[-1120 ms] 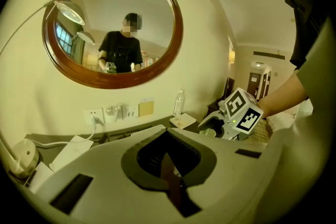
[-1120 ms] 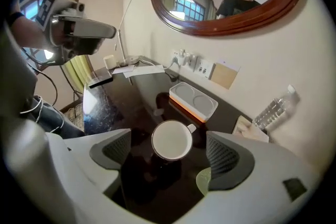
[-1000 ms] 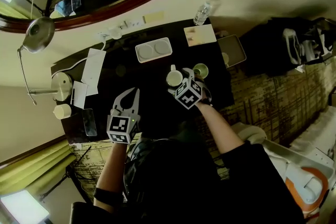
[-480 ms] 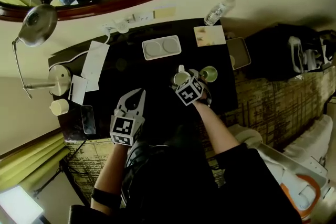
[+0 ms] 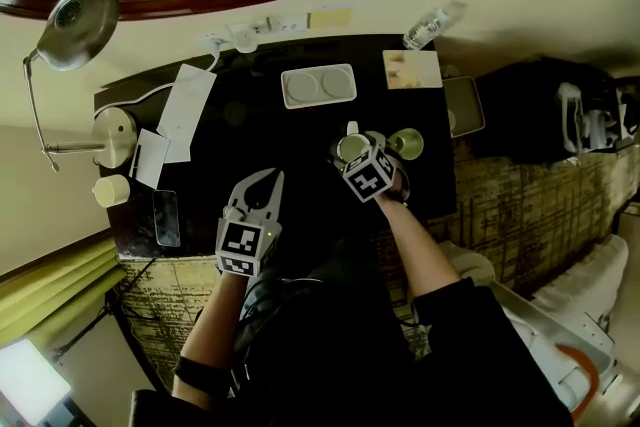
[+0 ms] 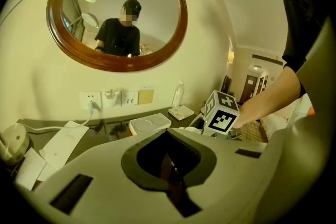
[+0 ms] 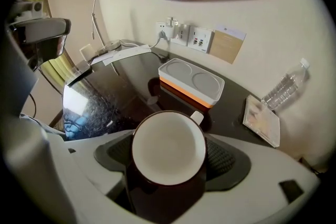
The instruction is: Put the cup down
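A dark brown cup (image 7: 168, 149) with a white inside stands upright between the jaws of my right gripper (image 7: 169, 157). The jaws have just been closing, and the pads now press on both sides of the cup. In the head view the cup (image 5: 352, 148) is over the right part of the black table (image 5: 300, 145), under my right gripper (image 5: 356, 153). A second cup (image 5: 407, 143) stands just to its right. My left gripper (image 5: 262, 183) hovers over the table's near left part, shut and empty, also seen in its own view (image 6: 169, 165).
A white two-hollow tray (image 5: 318, 85) sits at the back of the table. Beside it are a booklet (image 5: 411, 69) and a water bottle (image 5: 428, 25). Papers (image 5: 185, 110), a phone (image 5: 166, 217) and a lamp base (image 5: 112, 135) fill the left side. A round mirror (image 6: 118, 13) hangs above.
Both grippers have sunk a little toward the table. The right gripper's jaws have drawn in around the cup. The left gripper stays shut.
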The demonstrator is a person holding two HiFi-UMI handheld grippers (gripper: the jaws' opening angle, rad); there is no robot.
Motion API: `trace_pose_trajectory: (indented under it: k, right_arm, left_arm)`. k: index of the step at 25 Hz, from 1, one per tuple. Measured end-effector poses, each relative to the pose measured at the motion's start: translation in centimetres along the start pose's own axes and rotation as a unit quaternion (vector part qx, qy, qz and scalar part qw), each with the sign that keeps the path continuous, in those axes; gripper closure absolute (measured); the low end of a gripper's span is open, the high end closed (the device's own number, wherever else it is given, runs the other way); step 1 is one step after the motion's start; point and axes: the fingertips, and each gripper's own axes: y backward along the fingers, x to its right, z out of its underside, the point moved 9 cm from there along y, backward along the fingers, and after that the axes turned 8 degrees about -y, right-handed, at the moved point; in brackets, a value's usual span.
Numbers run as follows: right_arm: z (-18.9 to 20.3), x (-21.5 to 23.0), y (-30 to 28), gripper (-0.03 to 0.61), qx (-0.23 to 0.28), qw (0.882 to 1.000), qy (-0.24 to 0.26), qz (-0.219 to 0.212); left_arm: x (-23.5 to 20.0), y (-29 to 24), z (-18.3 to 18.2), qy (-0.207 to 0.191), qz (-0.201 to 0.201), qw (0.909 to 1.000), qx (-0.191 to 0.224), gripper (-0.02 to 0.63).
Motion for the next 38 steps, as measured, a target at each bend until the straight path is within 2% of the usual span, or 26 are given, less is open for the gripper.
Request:
trace_pose_trajectory:
  k: [6, 16, 20, 29, 38]
  right_arm:
    - [-2.7, -0.1, 1.0, 0.176, 0.016, 0.999, 0.033, -0.017]
    - [-13.2, 0.8, 1.6, 0.176, 0.049, 0.989, 0.135, -0.035]
    - [-16.0, 0.9, 0.1, 0.176, 0.042, 0.986, 0.158, -0.042]
    - [-19.3, 0.4, -3.2, 0.176, 0.028, 0.982, 0.176, -0.054]
    - [-20.4, 0.2, -4.0, 0.174, 0.036, 0.983, 0.166, -0.067]
  left_arm:
    - [0.0, -0.3, 1.0, 0.001, -0.003, 1.0000, -0.008, 0.612]
    - [-0.3, -1.7, 2.3, -0.005, -0.007, 0.9997, -0.021, 0.612]
    - [-0.6, -1.7, 2.1, -0.007, -0.012, 0.9997, -0.020, 0.612]
    - [-1.4, -1.3, 2.8, 0.003, -0.028, 0.9994, -0.022, 0.612]
    - [-2.5, -0.6, 3.2, 0.012, -0.048, 0.9985, -0.022, 0.613]
